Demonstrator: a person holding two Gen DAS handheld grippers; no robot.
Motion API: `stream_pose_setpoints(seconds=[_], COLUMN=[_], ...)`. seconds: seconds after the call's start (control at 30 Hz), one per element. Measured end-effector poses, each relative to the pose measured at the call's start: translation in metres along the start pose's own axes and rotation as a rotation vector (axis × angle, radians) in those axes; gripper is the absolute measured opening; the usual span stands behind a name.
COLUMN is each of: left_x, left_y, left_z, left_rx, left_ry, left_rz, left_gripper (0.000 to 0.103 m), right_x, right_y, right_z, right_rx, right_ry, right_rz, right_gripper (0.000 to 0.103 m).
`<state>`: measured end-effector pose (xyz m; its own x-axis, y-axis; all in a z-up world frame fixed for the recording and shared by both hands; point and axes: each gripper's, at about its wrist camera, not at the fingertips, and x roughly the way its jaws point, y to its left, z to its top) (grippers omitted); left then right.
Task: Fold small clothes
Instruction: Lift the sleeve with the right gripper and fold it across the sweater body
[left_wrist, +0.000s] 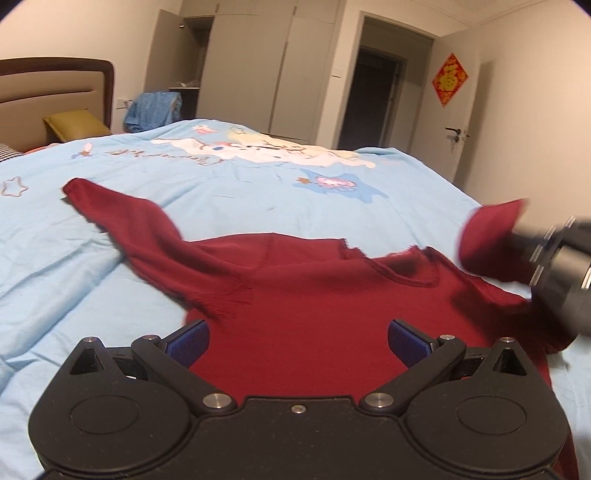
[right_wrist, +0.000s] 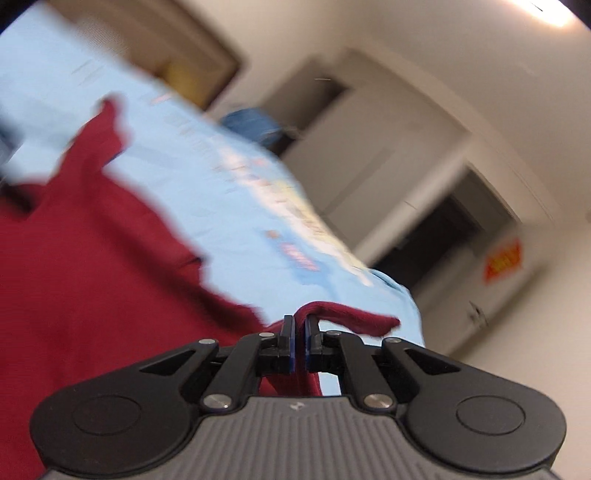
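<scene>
One red sweater (left_wrist: 314, 295) fills the lower centre on one blue bedspread (left_wrist: 221, 184). The left gripper (left_wrist: 298, 341) gapes wide, empty; the right gripper (right_wrist: 298, 343), blurred, seems clamped on one sleeve (right_wrist: 343, 317).

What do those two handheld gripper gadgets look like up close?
Both are matte black, with two round housings, angular linkage arms and silver pivot pins. The left gripper has blue textured pads on its fingers. The right gripper has a grey ribbed body and slim black fingers edged blue.

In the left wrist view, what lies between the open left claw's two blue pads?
Only the dark red sweater, spread on the light blue bed cover. The left claw hovers open over it, gripping nothing; the left wrist view shows this.
</scene>
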<state>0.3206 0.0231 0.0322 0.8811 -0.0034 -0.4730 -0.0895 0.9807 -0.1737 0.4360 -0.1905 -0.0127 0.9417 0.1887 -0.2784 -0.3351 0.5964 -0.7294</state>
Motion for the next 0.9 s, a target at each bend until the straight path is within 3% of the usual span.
stream_pose_setpoints(seconds=[0.1, 0.2, 0.57, 0.63, 0.7, 0.77, 0.9], left_x=[-0.002, -0.001, 0.007, 0.012, 0.020, 0.031, 0.057], left_y=[0.011, 0.019, 0.016, 0.011, 0.005, -0.002, -0.015], left_z=[-0.001, -0.004, -0.007, -0.007, -0.007, -0.008, -0.016], left_rx=[-0.016, -0.022, -0.077, -0.080, -0.079, -0.066, -0.020], left_ry=[0.003, 0.010, -0.003, -0.001, 0.005, 0.018, 0.043], left_rz=[0.018, 0.029, -0.065, -0.089, -0.102, -0.099, -0.053], left_gripper=[0.102, 0.102, 0.102, 0.102, 0.102, 0.102, 0.102], right_x=[0.007, 0.005, -0.018, -0.021, -0.030, -0.051, -0.037], right_y=[0.054, 0.085, 0.106, 0.096, 0.085, 0.073, 0.023], right_z=[0.005, 0.002, -0.008, -0.008, -0.008, -0.013, -0.026], right_rx=[-0.147, -0.221, -0.205, -0.147, -0.087, -0.012, 0.201], right_ry=[0.016, 0.010, -0.030, -0.028, -0.028, -0.022, 0.043], right_rz=[0.083, 0.102, 0.224, 0.256, 0.266, 0.258, 0.205], right_gripper=[0.005, 0.005, 0.010, 0.024, 0.052, 0.062, 0.083])
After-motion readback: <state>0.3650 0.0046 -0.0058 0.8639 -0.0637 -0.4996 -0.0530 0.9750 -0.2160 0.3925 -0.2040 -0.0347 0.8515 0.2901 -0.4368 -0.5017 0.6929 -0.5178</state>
